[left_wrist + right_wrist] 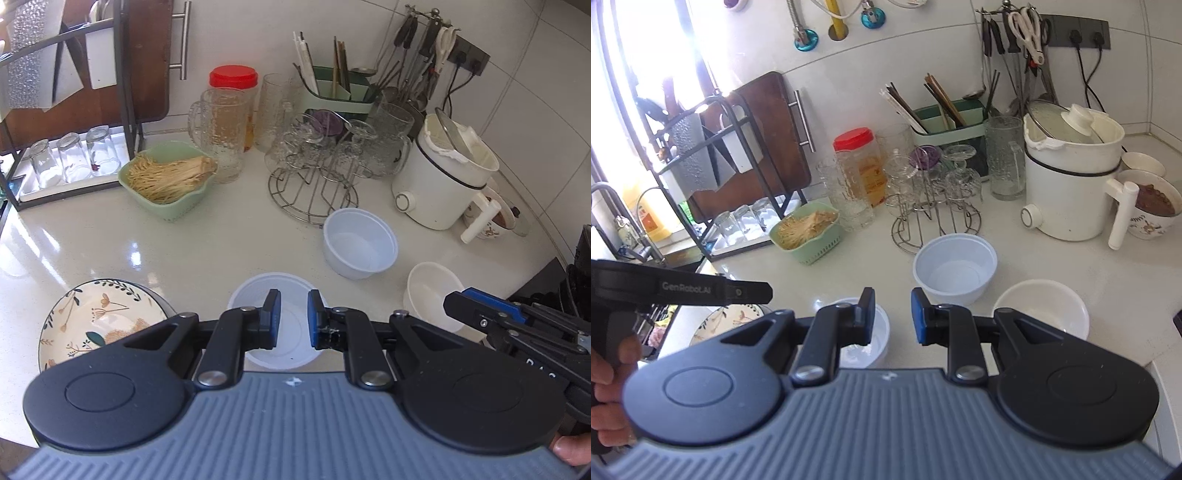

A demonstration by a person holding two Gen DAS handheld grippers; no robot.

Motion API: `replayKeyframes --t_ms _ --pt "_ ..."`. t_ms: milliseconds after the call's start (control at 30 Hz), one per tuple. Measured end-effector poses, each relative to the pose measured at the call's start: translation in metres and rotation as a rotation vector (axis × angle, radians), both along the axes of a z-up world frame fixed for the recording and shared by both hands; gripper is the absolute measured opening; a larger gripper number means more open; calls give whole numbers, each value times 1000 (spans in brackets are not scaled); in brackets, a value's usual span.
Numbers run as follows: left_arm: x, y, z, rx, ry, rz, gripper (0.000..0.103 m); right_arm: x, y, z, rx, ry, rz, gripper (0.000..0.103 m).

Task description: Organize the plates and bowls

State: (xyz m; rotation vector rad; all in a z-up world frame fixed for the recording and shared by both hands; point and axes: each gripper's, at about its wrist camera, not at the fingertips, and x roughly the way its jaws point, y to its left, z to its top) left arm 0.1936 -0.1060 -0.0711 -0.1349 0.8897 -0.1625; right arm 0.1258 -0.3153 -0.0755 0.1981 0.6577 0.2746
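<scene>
Left gripper [292, 317]: low centre of its own view, jaws parted a modest gap, holding nothing, hovering above the near bowl.
Right gripper [893, 315]: low centre of its view, jaws likewise part open and empty, over bare counter [1071, 266].
Near bowl [275, 325]: white, shallow, lower middle, seen between the left fingers.
Plate [99, 321]: floral, lower left, tilted on something dark that I cannot make out.
Right bowl [432, 295]: white, lower right, just beside the right gripper's tip.
Deep bowl [360, 243]: white, centre right, further back, apart from the others.
Beyond: green basket [168, 181] of noodles, glasses on a wire rack [314, 192], white cooker [439, 177] at right.
Step, as I judge it: gathering the white bowls into a stack.
Doing it well: pinch one rim wall, lift straight, keep clear of the glassware.
</scene>
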Motion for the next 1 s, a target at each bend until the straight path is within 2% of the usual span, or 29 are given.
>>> replayKeyframes --t_ms 367,433,533,900,1000 --pt "11 -6 -2 -8 -6 -109 17 -1 2 -8 -28 10 -104 26" --pt "17 -4 -3 17 -1 -129 17 -1 5 -6 -35 12 -130 26" --pt "25 2 -4 22 4 -151 17 -2 7 -5 -5 12 -158 26" --pt "45 31 -16 7 9 -223 17 7 32 -19 -28 66 -225 25" --pt "49 35 -24 7 2 -244 23 9 37 -22 -29 68 -248 26"
